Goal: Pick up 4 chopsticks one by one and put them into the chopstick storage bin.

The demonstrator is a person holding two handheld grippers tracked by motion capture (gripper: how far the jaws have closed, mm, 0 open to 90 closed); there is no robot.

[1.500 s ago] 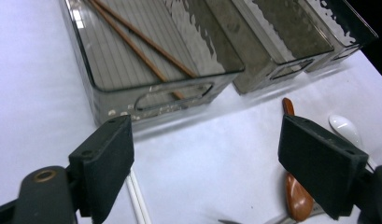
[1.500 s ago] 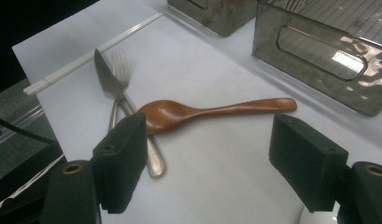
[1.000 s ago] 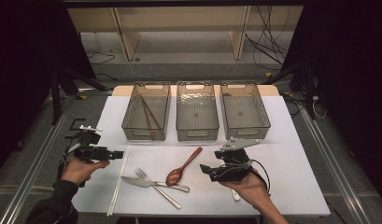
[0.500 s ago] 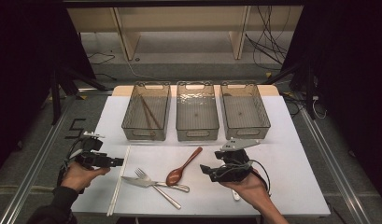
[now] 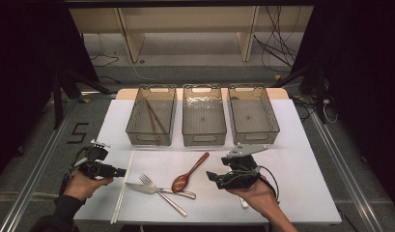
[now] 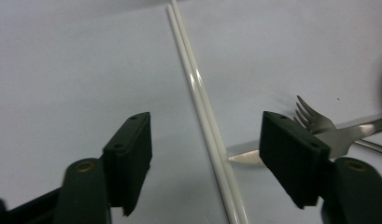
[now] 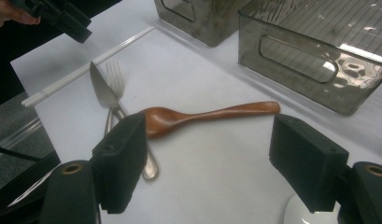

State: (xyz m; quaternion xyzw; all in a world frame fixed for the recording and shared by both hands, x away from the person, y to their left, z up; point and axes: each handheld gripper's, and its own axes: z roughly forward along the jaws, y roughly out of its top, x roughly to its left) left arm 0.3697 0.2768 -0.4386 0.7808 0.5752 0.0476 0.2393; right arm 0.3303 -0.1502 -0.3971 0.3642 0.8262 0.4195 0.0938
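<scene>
White chopsticks (image 6: 205, 116), centre frame, look thin, stiff, slippery; left hand-held gripper (image 6: 205, 168) straddles them mid-length, jaws just closing, not yet touching.

The left gripper (image 5: 119, 172), its fingers just closing further with nothing between, hovers beside the white chopsticks (image 5: 123, 186).

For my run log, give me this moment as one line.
left hand-held gripper: jaws just closing, astride white chopsticks, not gripping | right hand-held gripper: open, above wooden spoon
</scene>
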